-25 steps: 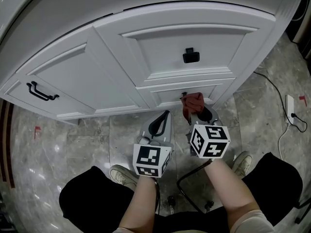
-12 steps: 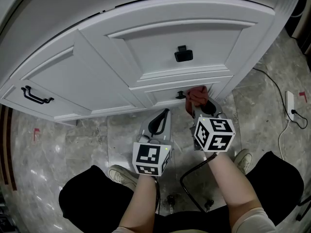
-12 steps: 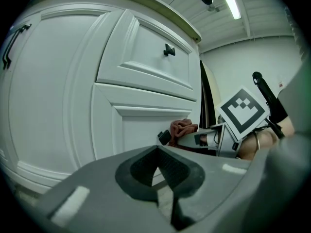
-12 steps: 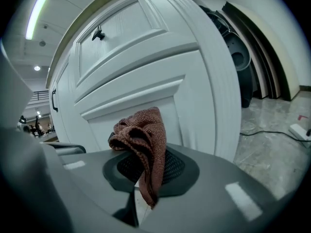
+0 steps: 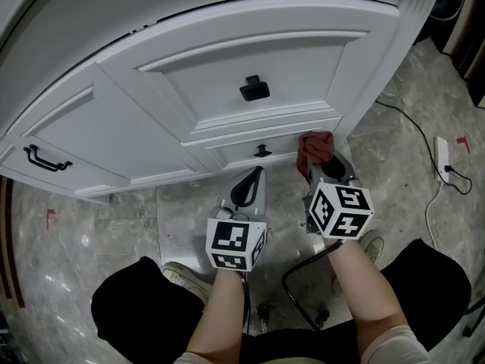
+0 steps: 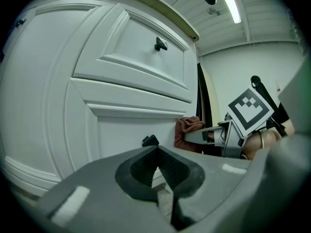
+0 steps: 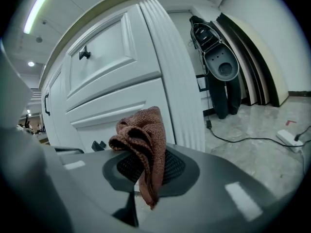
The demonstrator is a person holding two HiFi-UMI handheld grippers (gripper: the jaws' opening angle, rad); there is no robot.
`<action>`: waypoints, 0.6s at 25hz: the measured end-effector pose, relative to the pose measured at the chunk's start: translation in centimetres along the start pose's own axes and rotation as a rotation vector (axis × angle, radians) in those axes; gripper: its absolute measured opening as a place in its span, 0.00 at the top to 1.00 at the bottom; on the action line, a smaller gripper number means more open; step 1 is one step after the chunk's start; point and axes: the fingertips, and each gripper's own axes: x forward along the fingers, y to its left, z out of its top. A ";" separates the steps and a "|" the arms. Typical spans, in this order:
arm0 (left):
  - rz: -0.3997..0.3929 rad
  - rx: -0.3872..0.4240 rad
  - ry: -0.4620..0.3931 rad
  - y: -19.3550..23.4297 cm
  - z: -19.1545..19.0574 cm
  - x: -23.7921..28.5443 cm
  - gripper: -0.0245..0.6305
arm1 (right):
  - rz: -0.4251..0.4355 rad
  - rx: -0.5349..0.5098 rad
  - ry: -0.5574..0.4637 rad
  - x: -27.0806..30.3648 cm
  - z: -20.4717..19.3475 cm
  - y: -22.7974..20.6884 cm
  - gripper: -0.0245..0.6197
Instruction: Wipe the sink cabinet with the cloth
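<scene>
The white sink cabinet (image 5: 227, 74) fills the top of the head view, with a large drawer above a narrow bottom drawer (image 5: 250, 152). My right gripper (image 5: 326, 167) is shut on a reddish-brown cloth (image 5: 314, 147), which rests against the right end of the bottom drawer. The same bunched cloth (image 7: 141, 142) sticks up from the jaws in the right gripper view. My left gripper (image 5: 246, 189) is shut and empty, held just short of the cabinet base. From the left gripper view the cloth (image 6: 187, 130) shows to the right, touching the cabinet.
Black knobs sit on the large drawer (image 5: 255, 89) and bottom drawer (image 5: 262, 151); a black bar handle (image 5: 44, 161) is on the left door. A power strip and cable (image 5: 442, 161) lie on the marble floor (image 5: 114, 226) at right. My shoes and knees are at the bottom.
The right gripper has carried the cloth rightward and slightly up along the bottom drawer, towards the cabinet's right corner post. The left gripper has stayed put.
</scene>
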 end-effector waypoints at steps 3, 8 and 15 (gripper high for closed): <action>-0.017 -0.002 -0.001 -1.0 0.0 0.6 0.96 | -0.036 0.011 -0.014 -0.5 0.2 -1.6 0.83; -0.037 0.003 0.007 -2.1 -0.6 1.2 0.96 | -0.118 0.035 -0.031 -1.4 0.4 -4.9 0.84; 0.013 -0.014 0.021 0.6 -1.9 -0.4 0.96 | -0.019 0.012 0.033 -0.1 -5.2 0.7 0.84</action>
